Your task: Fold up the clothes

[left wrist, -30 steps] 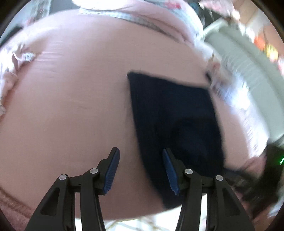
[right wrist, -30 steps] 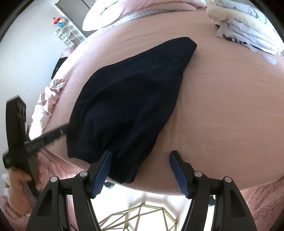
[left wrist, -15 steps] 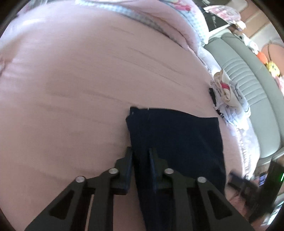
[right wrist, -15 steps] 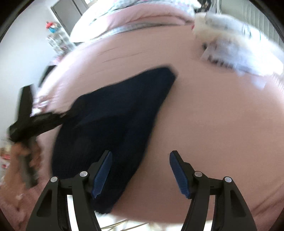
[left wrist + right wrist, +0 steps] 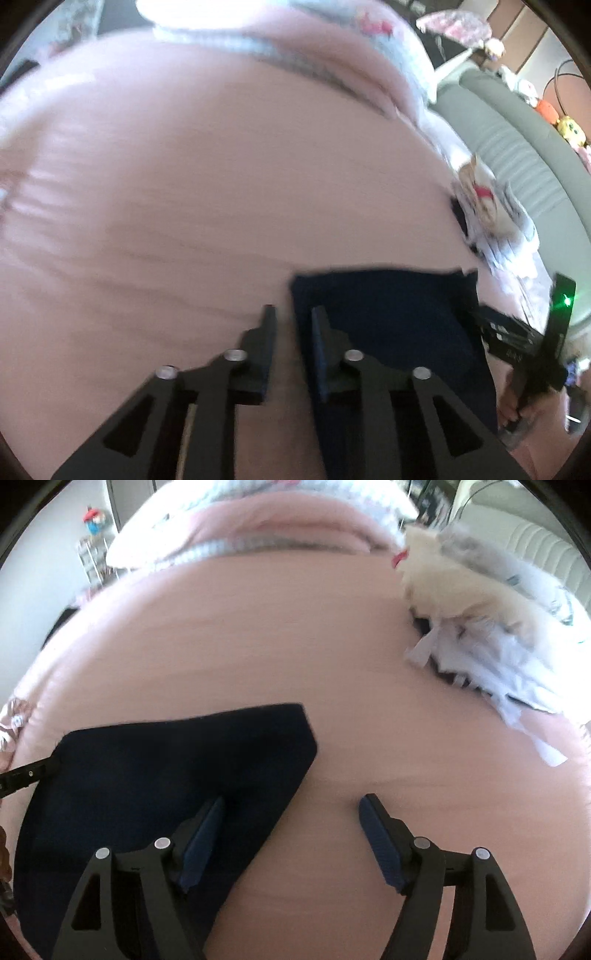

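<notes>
A dark navy garment (image 5: 388, 314) lies flat on the pink bed sheet (image 5: 221, 184). My left gripper (image 5: 291, 321) is at the garment's left edge near its far corner. Its jaws are opening, with the edge between them and a sliver of pink sheet showing beside the left finger. In the right wrist view the navy garment (image 5: 166, 775) fills the lower left. My right gripper (image 5: 294, 799) is wide and still opening, its left finger over the cloth, its right finger over bare sheet, nothing gripped. Each gripper shows at the edge of the other's view: right gripper (image 5: 517, 336), left gripper (image 5: 26, 775).
A heap of white and cream clothes (image 5: 480, 627) sits at the right side of the bed, also visible as the clothes heap (image 5: 491, 221). Pillows (image 5: 258, 524) line the head end. A grey padded seat (image 5: 517, 147) stands beyond the bed's right side.
Both grippers have moved along the garment to its far end. The left jaws closed on the garment's left edge, then parted a little. The right jaws have widened slightly.
</notes>
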